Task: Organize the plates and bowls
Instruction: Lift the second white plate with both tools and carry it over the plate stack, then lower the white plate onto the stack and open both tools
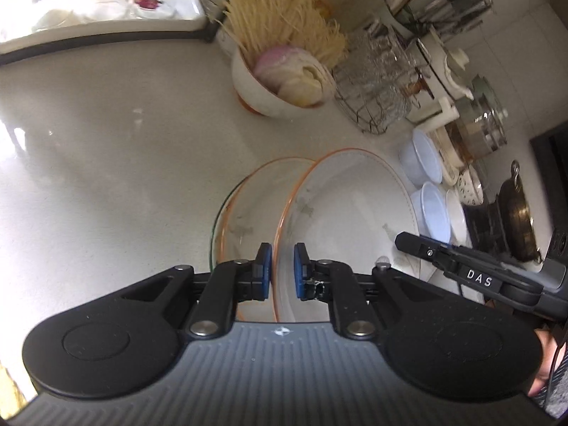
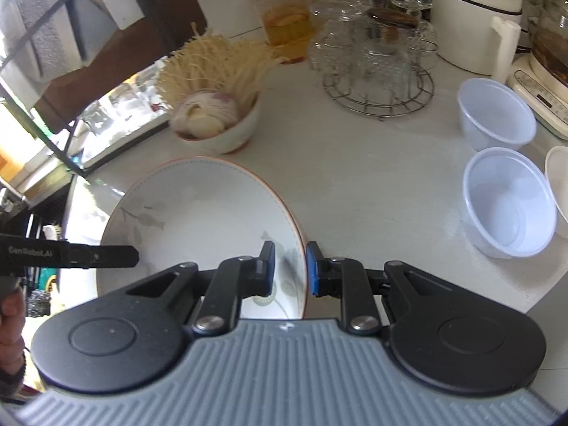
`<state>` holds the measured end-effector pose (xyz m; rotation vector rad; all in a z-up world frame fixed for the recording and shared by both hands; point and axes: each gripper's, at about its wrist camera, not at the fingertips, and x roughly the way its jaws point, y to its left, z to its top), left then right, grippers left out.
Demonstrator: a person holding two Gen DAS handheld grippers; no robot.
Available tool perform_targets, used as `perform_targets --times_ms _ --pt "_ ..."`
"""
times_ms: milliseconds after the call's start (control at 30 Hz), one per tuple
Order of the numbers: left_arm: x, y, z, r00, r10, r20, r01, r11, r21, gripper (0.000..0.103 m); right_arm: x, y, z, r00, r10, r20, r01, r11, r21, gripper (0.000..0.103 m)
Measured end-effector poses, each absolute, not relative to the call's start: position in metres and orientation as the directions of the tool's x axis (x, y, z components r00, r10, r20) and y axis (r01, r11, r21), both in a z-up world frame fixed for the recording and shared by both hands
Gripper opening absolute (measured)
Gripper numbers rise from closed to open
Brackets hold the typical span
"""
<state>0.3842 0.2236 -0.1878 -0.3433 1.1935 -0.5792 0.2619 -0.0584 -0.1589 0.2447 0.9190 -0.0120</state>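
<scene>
- Midway through the tidy-up, both grippers are carrying one wide white plate (image 2: pixel 198 220) with an orange rim and a grey leaf print, tilted above the pale countertop (image 1: pixel 106 177).
- Left gripper (image 1: pixel 283 271): its blue pads are standing narrow, clamped across the plate's near rim; the reflection of the plate is showing on the glossy counter beside it.
- Right gripper (image 2: pixel 291 269): its fingers are likewise pinching the opposite rim between narrowly set pads.
- Ahead, a white bowl (image 2: pixel 227 131) holding garlic and enoki mushrooms is sitting near the plate, with a wire rack of glasses (image 2: pixel 376 67) beyond it.
- Off to the right, two translucent plastic bowls (image 2: pixel 507 202) are waiting side by side, unstacked, with the edge of another white dish (image 2: pixel 557 184) just beside them.
- Judging by this, the job is looking early: the plate is yet to be set down, and the loose bowls are remaining to be gathered and nested.
</scene>
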Motion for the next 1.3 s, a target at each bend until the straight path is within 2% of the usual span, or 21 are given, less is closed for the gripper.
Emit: perform_targets --times_ms 500,900,1133,1300 --pt "0.407 0.208 -0.201 0.213 -0.546 -0.811 0.253 0.832 -0.494 0.015 0.28 -0.058 -0.176 0.592 0.064 -0.803 0.125 0.977 0.17 0.022" --pt "0.409 0.211 -0.204 0.219 -0.501 -0.838 0.238 0.86 -0.452 0.017 0.284 -0.054 -0.185 0.599 0.097 -0.795 0.094 0.977 0.19 0.021" --pt "0.397 0.206 -0.198 0.244 -0.475 -0.846 0.245 0.874 -0.42 0.03 0.281 -0.055 -0.184 0.602 0.102 -0.792 0.112 0.971 0.21 0.021" --pt "0.386 0.209 -0.192 0.277 -0.471 -0.837 0.224 0.879 -0.421 0.034 0.275 -0.056 -0.177 0.631 0.108 -0.768 0.104 0.97 0.222 0.023"
